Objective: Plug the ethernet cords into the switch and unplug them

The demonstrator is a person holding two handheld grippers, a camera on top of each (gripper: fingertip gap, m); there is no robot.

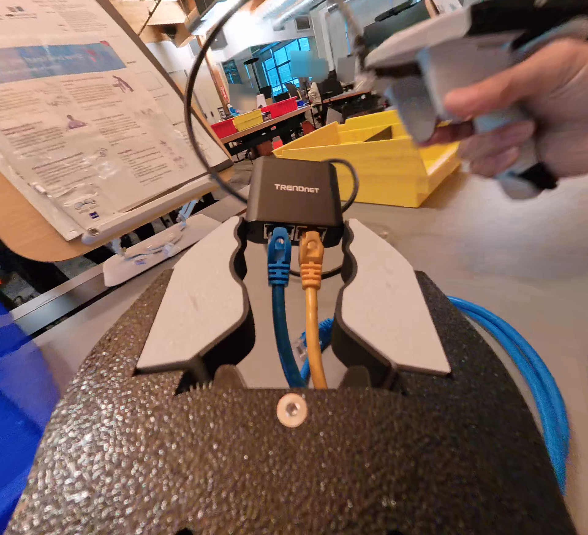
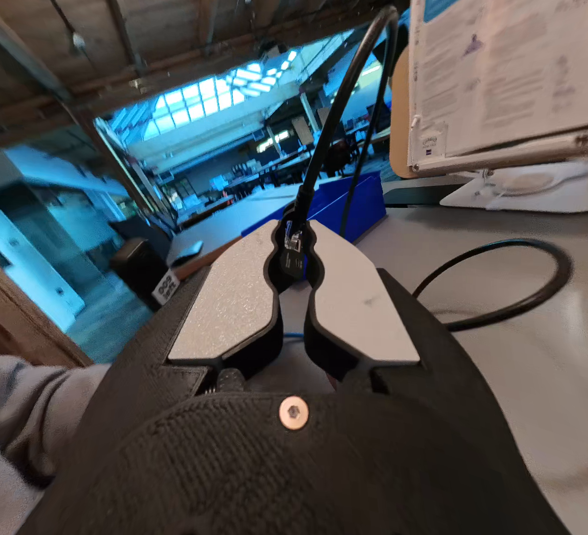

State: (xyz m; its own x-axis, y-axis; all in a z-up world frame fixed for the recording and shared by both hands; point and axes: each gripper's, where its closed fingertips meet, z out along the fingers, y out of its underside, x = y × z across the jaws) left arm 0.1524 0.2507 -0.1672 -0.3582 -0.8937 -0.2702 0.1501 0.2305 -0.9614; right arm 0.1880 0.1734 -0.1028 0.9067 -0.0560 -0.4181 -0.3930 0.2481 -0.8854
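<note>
The left camera looks low and close at the switch (image 1: pixel 294 198). The right camera tilts up. Both see the paper stand (image 1: pixel 79 99) (image 2: pixel 496 52).

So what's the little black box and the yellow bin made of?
The black box looks like metal or hard plastic with a smooth satin finish: light glints softly off its top, so I can't be sure which. The yellow bin looks like moulded plastic: even bright colour, slightly shiny thin walls.
</note>
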